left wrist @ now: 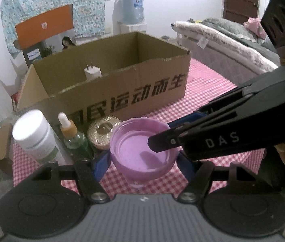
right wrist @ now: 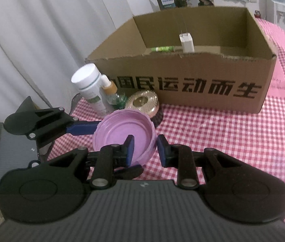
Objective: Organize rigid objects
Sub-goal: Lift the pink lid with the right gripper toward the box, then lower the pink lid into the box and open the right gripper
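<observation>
A purple screw lid (left wrist: 142, 153) (right wrist: 120, 133) hangs hollow side up above the checkered tablecloth. My left gripper (left wrist: 143, 164) grips it across its full width, one blue pad on each side. My right gripper (right wrist: 146, 151) (left wrist: 170, 131) pinches the lid's rim, one finger inside the hollow and the other outside the wall. In the right wrist view my left gripper's blue finger (right wrist: 81, 129) touches the lid's left side. Behind the lid stands an open cardboard box (left wrist: 106, 92) (right wrist: 203, 84) holding a white charger plug (left wrist: 92, 71) (right wrist: 186, 42) and a green tube (right wrist: 163, 49).
A white bottle (left wrist: 35, 137) (right wrist: 87, 84), a dropper bottle (left wrist: 71, 133) (right wrist: 112, 92) and a gold ribbed disc (left wrist: 102, 131) (right wrist: 142, 100) stand between lid and box. The red checkered table (right wrist: 223, 141) stretches right. A bed (left wrist: 223, 38) lies beyond it.
</observation>
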A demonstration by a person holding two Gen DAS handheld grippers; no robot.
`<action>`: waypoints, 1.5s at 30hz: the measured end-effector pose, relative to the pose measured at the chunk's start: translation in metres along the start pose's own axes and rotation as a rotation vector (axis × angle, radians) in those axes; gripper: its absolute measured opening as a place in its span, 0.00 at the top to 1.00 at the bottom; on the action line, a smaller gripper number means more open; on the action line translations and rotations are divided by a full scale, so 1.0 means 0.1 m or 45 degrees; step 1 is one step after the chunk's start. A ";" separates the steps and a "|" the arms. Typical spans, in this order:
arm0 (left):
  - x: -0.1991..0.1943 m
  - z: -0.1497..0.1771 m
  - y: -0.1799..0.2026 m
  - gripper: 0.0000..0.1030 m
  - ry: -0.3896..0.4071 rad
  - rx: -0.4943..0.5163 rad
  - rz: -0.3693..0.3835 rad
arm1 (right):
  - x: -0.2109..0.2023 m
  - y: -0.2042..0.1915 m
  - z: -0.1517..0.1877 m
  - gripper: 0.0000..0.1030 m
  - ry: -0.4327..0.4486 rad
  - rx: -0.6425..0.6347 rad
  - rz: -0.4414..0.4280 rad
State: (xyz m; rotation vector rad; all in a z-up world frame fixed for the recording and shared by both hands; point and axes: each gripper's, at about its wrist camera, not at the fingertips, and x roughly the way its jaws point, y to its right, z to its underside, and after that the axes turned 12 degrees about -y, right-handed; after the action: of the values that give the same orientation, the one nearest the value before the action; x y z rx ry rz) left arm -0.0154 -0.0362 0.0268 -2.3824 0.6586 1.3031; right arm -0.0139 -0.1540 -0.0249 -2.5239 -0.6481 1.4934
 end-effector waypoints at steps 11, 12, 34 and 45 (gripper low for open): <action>-0.26 -0.30 -0.06 0.29 0.143 0.010 -0.028 | -0.35 -0.08 -0.26 0.76 0.121 -0.056 0.040; -0.28 -0.35 -0.07 0.29 0.154 0.013 -0.033 | -0.37 -0.08 -0.29 0.76 0.128 -0.061 0.041; 0.70 -1.78 -0.66 0.30 -0.112 -0.153 0.019 | 0.05 0.75 -1.87 0.73 -0.182 -0.078 0.065; 1.19 -1.87 -0.80 0.30 -0.300 -0.258 0.028 | 0.59 0.91 -2.14 0.74 -0.403 -0.116 0.055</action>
State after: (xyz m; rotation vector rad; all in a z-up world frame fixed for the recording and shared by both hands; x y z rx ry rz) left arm 0.2140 -0.0908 0.0286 -2.3259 0.5061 1.6999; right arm 0.2222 -0.1895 0.0043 -2.3989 -0.7220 1.9437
